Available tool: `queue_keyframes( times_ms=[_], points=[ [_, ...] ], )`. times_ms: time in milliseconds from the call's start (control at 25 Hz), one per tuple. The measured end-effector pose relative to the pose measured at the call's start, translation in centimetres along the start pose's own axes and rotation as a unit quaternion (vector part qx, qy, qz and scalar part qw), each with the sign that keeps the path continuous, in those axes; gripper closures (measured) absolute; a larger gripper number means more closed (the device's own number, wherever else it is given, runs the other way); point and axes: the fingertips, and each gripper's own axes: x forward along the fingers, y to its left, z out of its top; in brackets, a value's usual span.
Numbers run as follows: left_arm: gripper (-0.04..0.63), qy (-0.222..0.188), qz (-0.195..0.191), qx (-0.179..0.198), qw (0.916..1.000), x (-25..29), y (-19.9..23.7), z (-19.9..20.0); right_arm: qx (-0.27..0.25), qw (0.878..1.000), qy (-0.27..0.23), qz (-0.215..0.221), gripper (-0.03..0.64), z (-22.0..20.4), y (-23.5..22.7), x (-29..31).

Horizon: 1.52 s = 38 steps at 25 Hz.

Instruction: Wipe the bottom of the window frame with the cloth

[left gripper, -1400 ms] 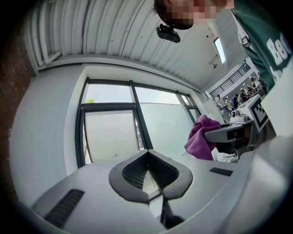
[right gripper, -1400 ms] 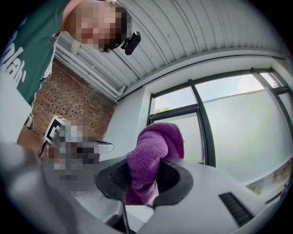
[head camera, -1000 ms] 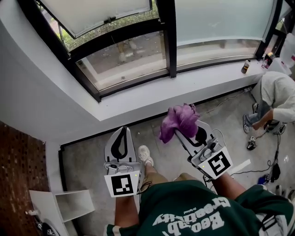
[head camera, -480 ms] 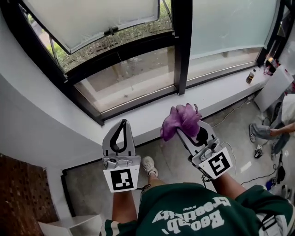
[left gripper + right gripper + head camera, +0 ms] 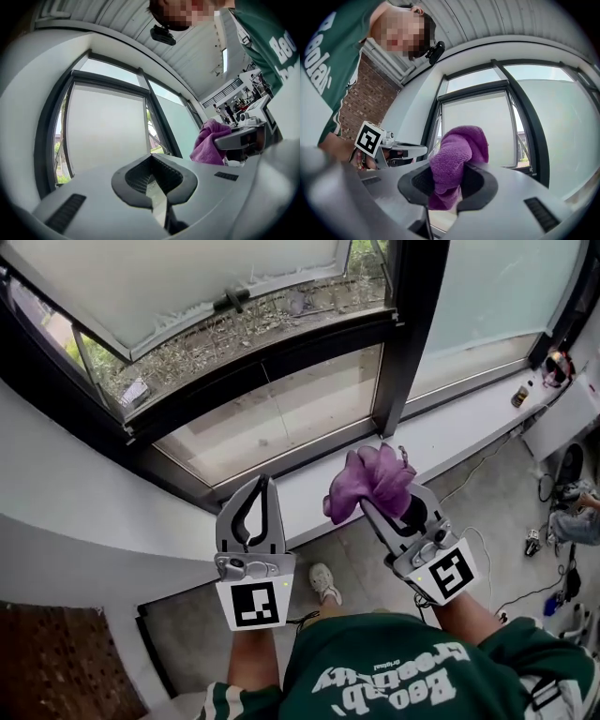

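A bunched purple cloth [image 5: 369,482] is held in my right gripper [image 5: 382,500], which is shut on it just short of the white sill. The right gripper view shows the cloth [image 5: 455,159] pinched between the jaws of that gripper [image 5: 449,190]. My left gripper [image 5: 253,495] is shut and holds nothing, its tips over the sill's near edge; in its own view the left gripper [image 5: 152,180] has its jaws together. The black bottom rail of the window frame [image 5: 281,357] runs above both grippers. The cloth [image 5: 209,147] also shows at the right of the left gripper view.
A black vertical mullion [image 5: 409,329] stands just right of the cloth. The white sill [image 5: 469,423] runs off to the right, where small bottles [image 5: 522,393] stand. A person [image 5: 574,521] crouches on the floor at far right among cables. My shoe [image 5: 325,581] is on the concrete floor below.
Both grippers have come closer to the window, and the view has shifted toward the glass. The cloth stays held in the right gripper. The person at right has slid toward the frame's edge.
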Motion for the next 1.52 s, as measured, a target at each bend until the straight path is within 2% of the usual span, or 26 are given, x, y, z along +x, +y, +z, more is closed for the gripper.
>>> queue_keyframes(
  times_ms=[80, 320, 480, 720, 1320, 1520],
  points=[
    [0.586, 0.001, 0.001, 0.003, 1.0, 1.3, 1.8, -1.2, 0.0, 1.0, 0.001, -0.008, 0.506, -1.0, -0.6, 2.4],
    [0.586, 0.025, -0.029, 0.008, 0.9992, 5.4, 5.9, -5.1, -0.003, 0.999, 0.021, -0.032, 0.506, -2.9, -2.0, 8.0],
    [0.586, 0.038, -0.041, -0.005, 0.9984, 7.5, 7.8, -7.1, -0.003, 0.998, 0.034, -0.049, 0.508, -4.0, -3.1, 10.3],
    [0.586, 0.033, -0.042, -0.021, 0.9984, 8.3, 10.5, -8.2, -0.009, 0.997, 0.045, -0.062, 0.508, -4.7, -3.5, 12.8],
    [0.586, 0.042, -0.015, -0.025, 0.9987, 6.0, 13.9, -9.4, -0.028, 0.998, 0.047, -0.006, 0.506, -4.8, -1.1, 17.5],
    [0.586, 0.047, -0.007, -0.036, 0.9983, 6.3, 13.5, -9.7, -0.029, 0.999, 0.043, 0.013, 0.506, -4.8, -1.1, 18.2]
  ],
)
